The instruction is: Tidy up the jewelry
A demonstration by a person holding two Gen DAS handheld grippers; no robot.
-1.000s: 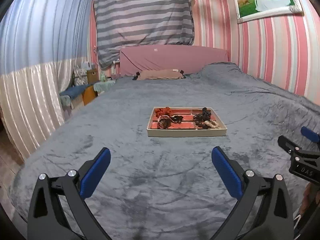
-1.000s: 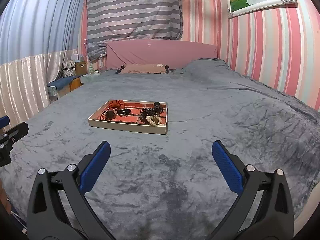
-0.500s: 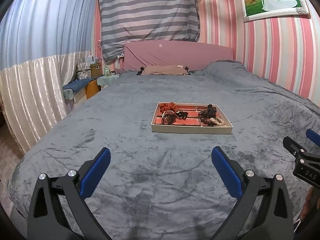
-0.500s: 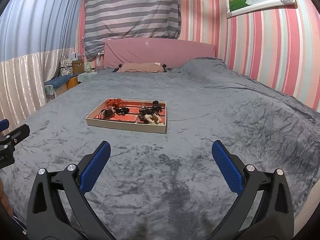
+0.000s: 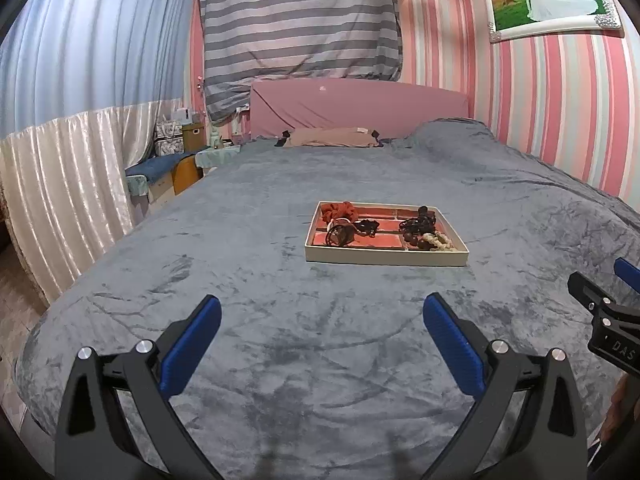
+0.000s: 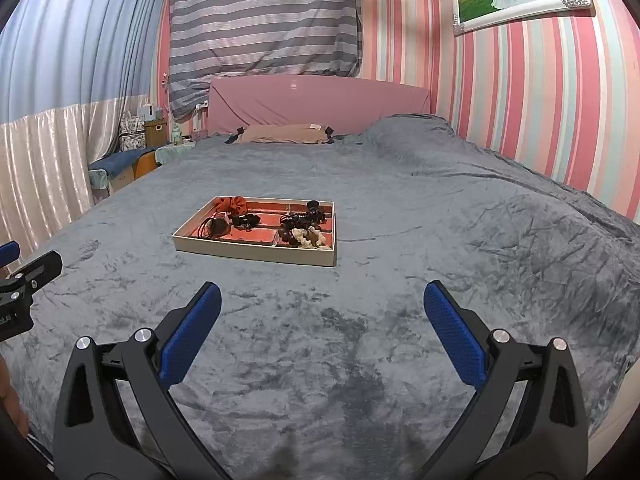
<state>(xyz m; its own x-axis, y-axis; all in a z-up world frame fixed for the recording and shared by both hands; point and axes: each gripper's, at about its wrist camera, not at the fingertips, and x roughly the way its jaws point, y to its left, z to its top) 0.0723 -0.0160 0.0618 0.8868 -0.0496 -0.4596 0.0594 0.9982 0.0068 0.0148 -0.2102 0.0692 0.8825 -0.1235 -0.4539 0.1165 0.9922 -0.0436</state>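
A shallow cream tray [image 5: 384,258] with a red divided lining lies on the grey bedspread, well ahead of both grippers. It holds an orange scrunchie [image 5: 338,211], dark hair ties [image 5: 340,235], black beads [image 5: 418,222] and a pale beaded piece [image 5: 436,240]. In the right wrist view the same tray [image 6: 256,250] sits ahead and left, with the scrunchie [image 6: 234,204] at its far corner. My left gripper [image 5: 320,320] and right gripper [image 6: 320,308] both stand open above the blanket, nothing between their blue pads.
The grey bedspread [image 5: 280,300] covers a wide bed with a pink headboard [image 5: 356,108] and a pillow [image 5: 332,138]. A bedside stand with boxes [image 5: 180,160] and curtains stand to the left. The bed's near edge [image 5: 36,344] drops off at left.
Both cameras have drifted slightly; the tray sits a little further right and higher in the left wrist view. Both grippers have stayed open.
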